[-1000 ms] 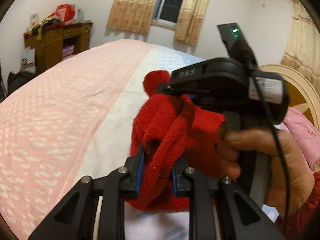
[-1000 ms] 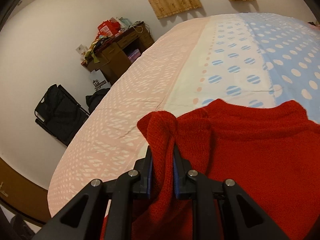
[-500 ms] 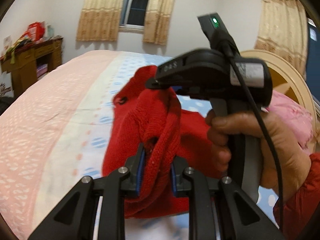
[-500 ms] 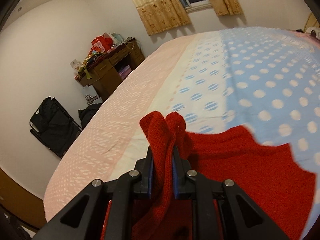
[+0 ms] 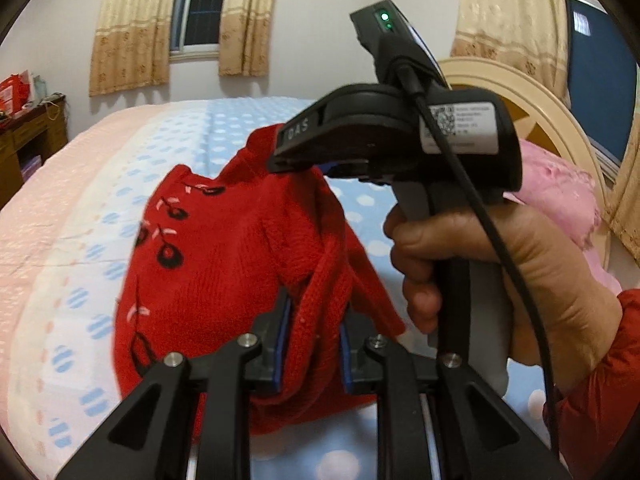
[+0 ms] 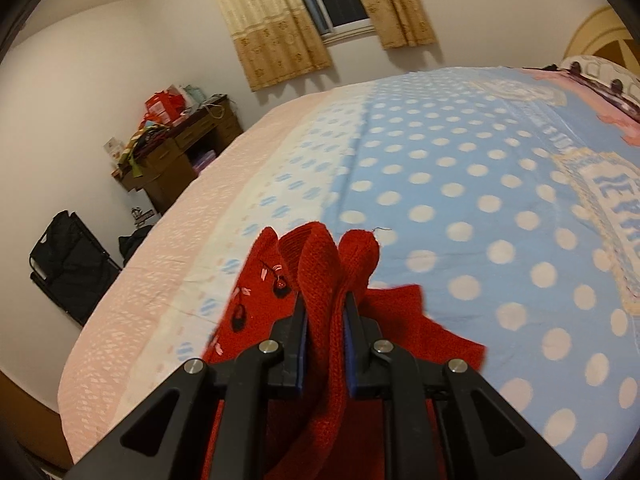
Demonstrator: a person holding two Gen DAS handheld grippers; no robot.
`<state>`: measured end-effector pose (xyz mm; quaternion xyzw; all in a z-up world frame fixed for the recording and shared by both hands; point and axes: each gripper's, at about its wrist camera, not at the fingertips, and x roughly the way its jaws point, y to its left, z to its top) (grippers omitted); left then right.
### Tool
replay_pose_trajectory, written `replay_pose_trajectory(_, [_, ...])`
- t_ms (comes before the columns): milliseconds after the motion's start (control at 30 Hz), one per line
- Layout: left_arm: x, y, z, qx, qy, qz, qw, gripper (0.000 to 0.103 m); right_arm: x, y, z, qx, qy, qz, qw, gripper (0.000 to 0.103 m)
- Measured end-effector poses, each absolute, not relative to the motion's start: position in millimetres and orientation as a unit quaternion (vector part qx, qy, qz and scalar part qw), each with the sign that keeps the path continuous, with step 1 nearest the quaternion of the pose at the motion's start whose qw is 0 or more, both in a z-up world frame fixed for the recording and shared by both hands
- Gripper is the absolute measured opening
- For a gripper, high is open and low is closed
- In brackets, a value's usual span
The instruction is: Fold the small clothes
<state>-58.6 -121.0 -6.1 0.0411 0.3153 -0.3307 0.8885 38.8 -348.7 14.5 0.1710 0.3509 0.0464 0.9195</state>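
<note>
— Above the bed [image 6: 460, 184], what have you got?
— I have the red sweater [image 5: 224, 248] lifted off the dotted blue cover, bunched and hanging. My left gripper [image 5: 314, 340] is clamped on a thick knit fold. My right gripper [image 6: 326, 334] is pinching another edge, also clenched on the sweater.
— And around it?
— Its black cherry pattern faces the left camera; the right hand [image 5: 500, 280] grips its handle just beside it, with a pink pillow [image 5: 560, 188] behind.
</note>
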Motion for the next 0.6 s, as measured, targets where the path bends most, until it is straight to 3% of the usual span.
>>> replay_pose_trajectory(467, [-63,-136,-16,0.076,0.342,-0.334,0.875,0.023,37,-383,-57,0.227,0.377,0.012,0.898,0.015])
replay_pose_trajectory(567, [-68,-124,-5,0.063,0.355,-0.369,0.857,0.047,31,-389,-55,0.244,0.368,0.014,0.897,0.021])
replay_pose_trajectory(600, [-68,-118,-2,0.059,0.357,-0.380,0.851,0.060,27,-393,-53,0.247,0.368,0.012,0.896,0.022])
